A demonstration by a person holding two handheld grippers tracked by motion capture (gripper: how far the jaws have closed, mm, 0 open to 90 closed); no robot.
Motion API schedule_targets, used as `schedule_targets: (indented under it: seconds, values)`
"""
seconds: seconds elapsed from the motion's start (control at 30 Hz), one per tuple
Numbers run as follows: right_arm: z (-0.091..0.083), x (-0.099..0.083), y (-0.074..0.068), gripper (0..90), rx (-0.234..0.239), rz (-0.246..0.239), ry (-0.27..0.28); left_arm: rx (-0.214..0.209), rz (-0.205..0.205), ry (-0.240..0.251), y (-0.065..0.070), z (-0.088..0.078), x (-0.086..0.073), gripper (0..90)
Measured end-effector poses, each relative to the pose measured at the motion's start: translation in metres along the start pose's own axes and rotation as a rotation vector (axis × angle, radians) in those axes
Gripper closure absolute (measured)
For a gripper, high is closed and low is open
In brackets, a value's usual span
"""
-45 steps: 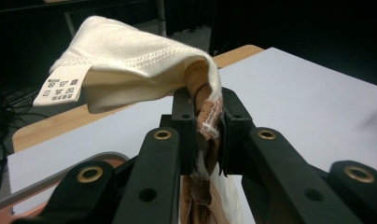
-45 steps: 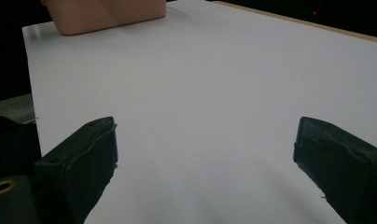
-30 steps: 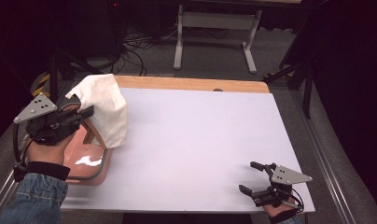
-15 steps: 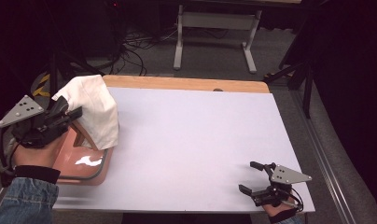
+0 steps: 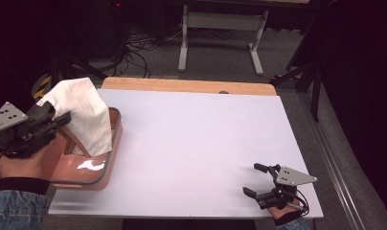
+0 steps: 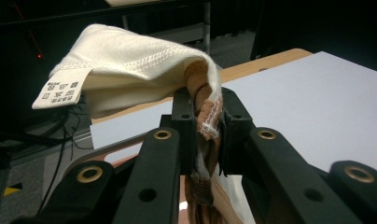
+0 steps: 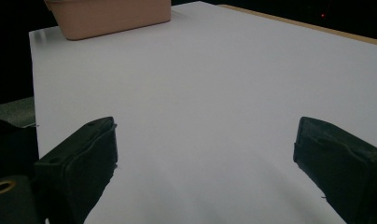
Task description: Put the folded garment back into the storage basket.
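the left tool point(image 6: 207, 135) pinches the cream cloth point(image 6: 130, 70), which drapes beyond its tips over the pink bin point(image 5: 93, 165); the right tool point(image 5: 258, 182) sits spread on the counter point(image 5: 196, 139).

The counter point(image 5: 191, 143) has a pale, plain white top, with a strip of light wood showing along its far edge. A pink tub point(image 5: 93, 165) with a grey rim stands directly on it at the near left corner, partly over the left edge. The right gripper point(image 5: 258, 184) rests low at the near right corner, by the front edge; whether it touches the top cannot be told.
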State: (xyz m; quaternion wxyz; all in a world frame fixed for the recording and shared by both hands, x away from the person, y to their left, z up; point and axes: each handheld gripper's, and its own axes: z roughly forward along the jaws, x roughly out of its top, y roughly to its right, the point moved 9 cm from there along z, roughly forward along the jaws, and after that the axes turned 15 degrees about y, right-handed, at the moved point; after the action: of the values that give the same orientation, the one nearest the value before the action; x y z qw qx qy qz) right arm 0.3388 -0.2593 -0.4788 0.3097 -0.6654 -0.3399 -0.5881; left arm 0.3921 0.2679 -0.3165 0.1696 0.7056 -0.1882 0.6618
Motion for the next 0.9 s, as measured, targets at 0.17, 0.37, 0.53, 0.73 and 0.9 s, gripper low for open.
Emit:
schedule_targets:
  seconds: [0.17,0.37,0.53,0.73,0.9]
  values:
    - [0.001,0.000,0.000,6.7,0.001,-0.003,0.000,0.006,0.012,-0.006,-0.002,-0.003,0.001,80.1]
    - [0.001,0.000,-0.001,6.7,0.001,-0.004,-0.004,0.006,0.027,-0.014,-0.001,-0.004,0.001,80.1]
    - [0.000,-0.001,-0.001,6.7,-0.001,-0.005,-0.005,0.016,0.033,-0.015,-0.005,-0.011,0.004,80.1]
    - [0.000,-0.001,-0.002,6.7,0.002,-0.005,-0.006,0.011,0.033,-0.027,-0.006,-0.014,0.001,80.1]
    - [0.000,-0.001,-0.002,6.7,0.003,-0.006,-0.007,0.004,0.030,-0.044,-0.005,-0.013,-0.006,80.0]
